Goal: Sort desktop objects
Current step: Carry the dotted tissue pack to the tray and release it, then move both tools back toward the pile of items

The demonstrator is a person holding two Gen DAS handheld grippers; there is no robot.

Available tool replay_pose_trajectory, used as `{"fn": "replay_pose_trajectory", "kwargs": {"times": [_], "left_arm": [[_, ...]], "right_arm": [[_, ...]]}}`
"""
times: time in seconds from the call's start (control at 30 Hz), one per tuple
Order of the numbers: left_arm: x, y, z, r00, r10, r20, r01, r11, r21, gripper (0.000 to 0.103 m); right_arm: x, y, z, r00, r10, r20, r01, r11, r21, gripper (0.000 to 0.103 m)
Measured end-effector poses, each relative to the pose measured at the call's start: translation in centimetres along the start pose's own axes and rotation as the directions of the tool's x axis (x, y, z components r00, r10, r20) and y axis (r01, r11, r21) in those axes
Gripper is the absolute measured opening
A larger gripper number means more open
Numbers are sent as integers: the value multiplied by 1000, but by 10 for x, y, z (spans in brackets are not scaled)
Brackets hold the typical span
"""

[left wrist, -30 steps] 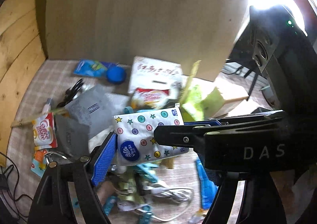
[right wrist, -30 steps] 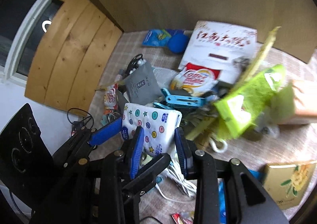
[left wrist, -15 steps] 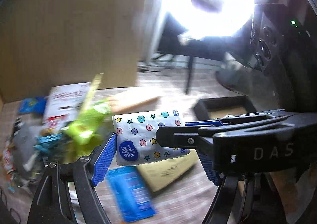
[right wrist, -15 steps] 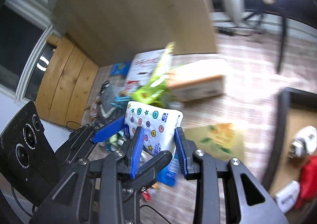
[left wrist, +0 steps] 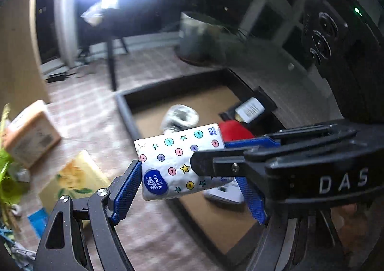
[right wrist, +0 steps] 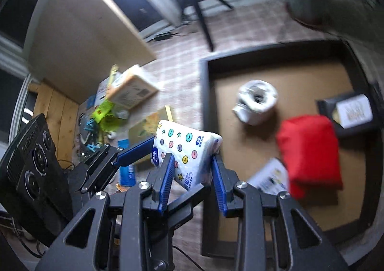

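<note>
A white tissue pack (left wrist: 177, 163) with coloured dots and stars is held in the air by both grippers. My left gripper (left wrist: 189, 182) is shut on its two ends. My right gripper (right wrist: 192, 175) is shut on its near part, and the pack also shows in the right wrist view (right wrist: 184, 148). The pack hangs over the left rim of a dark tray (right wrist: 204, 107) with a brown floor. The left gripper's blue pad (right wrist: 134, 151) shows at the pack's left end.
In the tray lie a white paper roll (right wrist: 256, 100), a red pouch (right wrist: 309, 153), a white card (right wrist: 268, 177) and a dark box with a white label (right wrist: 352, 110). Left of the tray are a yellow flowered box (left wrist: 72, 179), a tan box (left wrist: 31, 134) and green packets (right wrist: 105, 115).
Both grippers have carried the tissue pack from above the cluttered pile rightwards to the tray's left rim. The grip on the pack has not changed.
</note>
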State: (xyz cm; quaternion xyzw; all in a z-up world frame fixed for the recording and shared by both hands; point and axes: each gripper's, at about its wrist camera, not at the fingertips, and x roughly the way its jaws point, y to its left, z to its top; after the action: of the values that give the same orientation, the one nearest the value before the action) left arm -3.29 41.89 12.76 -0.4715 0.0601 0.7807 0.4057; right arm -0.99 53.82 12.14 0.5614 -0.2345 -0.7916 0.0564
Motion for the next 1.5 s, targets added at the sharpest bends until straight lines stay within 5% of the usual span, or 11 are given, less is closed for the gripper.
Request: {"fn": "replay_pose_trajectory", "kwargs": {"times": [0.3,0.43,0.63,1.1,1.5], "left_arm": [[12,-36,-5,996,-40,-79,43,999,33,75],[-1,-38,-12,998,-12,-64,15,998,56,75],[-36,-18,-29,999,37,-30,-35,999,41,75],[-132,111,-80,972,232,29,-230,971,-69,75],[-211,259,-149,921,390,-14,-367,854,-369,74]], "right_arm": [[-28,-32,-20,998,-45,48,43,998,47,32],[-48,-40,-26,988,-106,114,98,993,70,45],[-56,-27,-29,982,-97,162,84,993,82,45],[-19,105,-33,972,-96,216,139,971,-194,45],[78,225,-32,999,-51,10,49,851,-522,45]]}}
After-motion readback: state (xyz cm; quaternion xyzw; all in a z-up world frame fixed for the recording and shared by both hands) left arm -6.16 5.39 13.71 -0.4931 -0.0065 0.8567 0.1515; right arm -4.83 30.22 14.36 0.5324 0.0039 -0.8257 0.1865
